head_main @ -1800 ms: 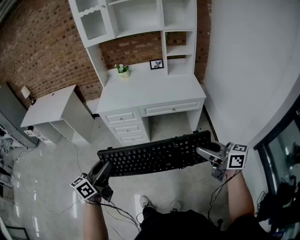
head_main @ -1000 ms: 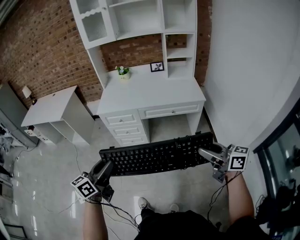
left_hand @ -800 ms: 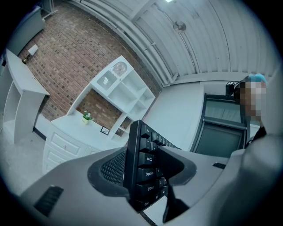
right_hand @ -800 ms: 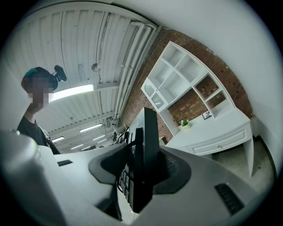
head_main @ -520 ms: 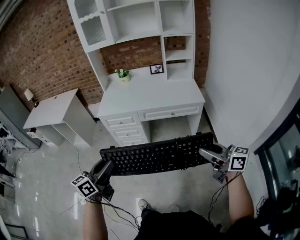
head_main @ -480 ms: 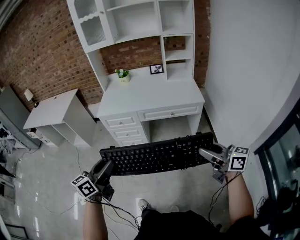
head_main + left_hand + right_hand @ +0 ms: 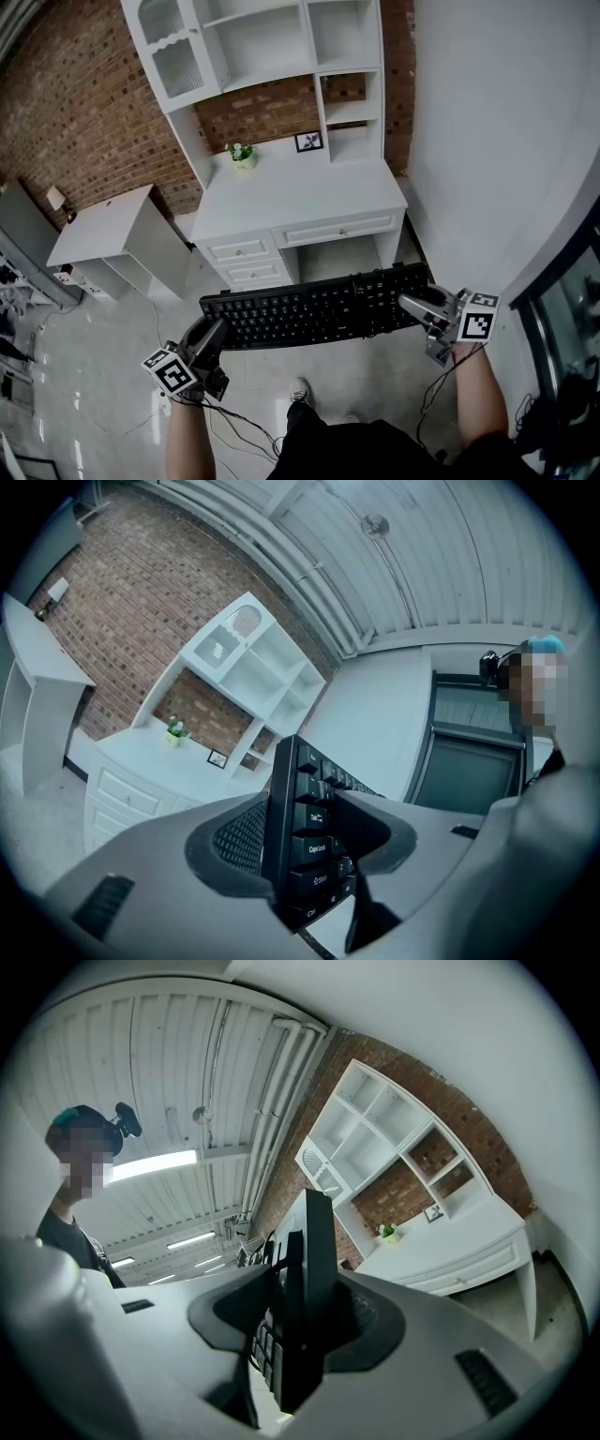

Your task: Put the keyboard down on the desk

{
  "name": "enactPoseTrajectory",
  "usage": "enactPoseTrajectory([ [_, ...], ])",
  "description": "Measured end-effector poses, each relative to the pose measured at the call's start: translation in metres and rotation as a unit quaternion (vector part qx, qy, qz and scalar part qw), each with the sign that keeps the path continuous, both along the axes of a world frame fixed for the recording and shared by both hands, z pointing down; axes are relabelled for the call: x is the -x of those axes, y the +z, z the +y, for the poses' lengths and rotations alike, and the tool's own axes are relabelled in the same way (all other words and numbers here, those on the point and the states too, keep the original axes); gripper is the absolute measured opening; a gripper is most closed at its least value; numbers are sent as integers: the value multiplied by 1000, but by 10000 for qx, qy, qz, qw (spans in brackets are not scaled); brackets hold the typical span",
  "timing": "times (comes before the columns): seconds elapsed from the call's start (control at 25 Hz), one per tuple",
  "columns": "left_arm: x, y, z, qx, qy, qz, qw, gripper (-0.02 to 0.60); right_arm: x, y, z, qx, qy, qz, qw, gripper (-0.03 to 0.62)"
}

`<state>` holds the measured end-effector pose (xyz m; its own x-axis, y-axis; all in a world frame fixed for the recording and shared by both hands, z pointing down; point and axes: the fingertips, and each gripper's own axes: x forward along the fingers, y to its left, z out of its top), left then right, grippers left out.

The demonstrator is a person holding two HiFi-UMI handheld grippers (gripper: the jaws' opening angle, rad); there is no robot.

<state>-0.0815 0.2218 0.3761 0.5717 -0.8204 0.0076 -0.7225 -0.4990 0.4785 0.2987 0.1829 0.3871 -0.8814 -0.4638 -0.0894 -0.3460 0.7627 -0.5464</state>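
Keyboard hung level above the floor, well short of the white surface — its two ends were buried in the left gripper and right gripper, whose fingers pinched it top and bottom — the framed picture was too small to make out.

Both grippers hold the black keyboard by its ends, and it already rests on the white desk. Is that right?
Not on the desk. The head view shows the keyboard in the air, short of the desk, over the floor; the left gripper and right gripper do hold its ends.
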Motion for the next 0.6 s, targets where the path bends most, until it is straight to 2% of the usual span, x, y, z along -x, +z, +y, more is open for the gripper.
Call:
enactPoseTrajectory([
  [0.48,-2,17,-13,-114,79,104,9998,230,-3,8,-3,-114,129,-52,9998,178],
  [0.6,4,16,-29,-110,89,116,9998,230,4,9,-17,-78,157,-39,9998,178],
])
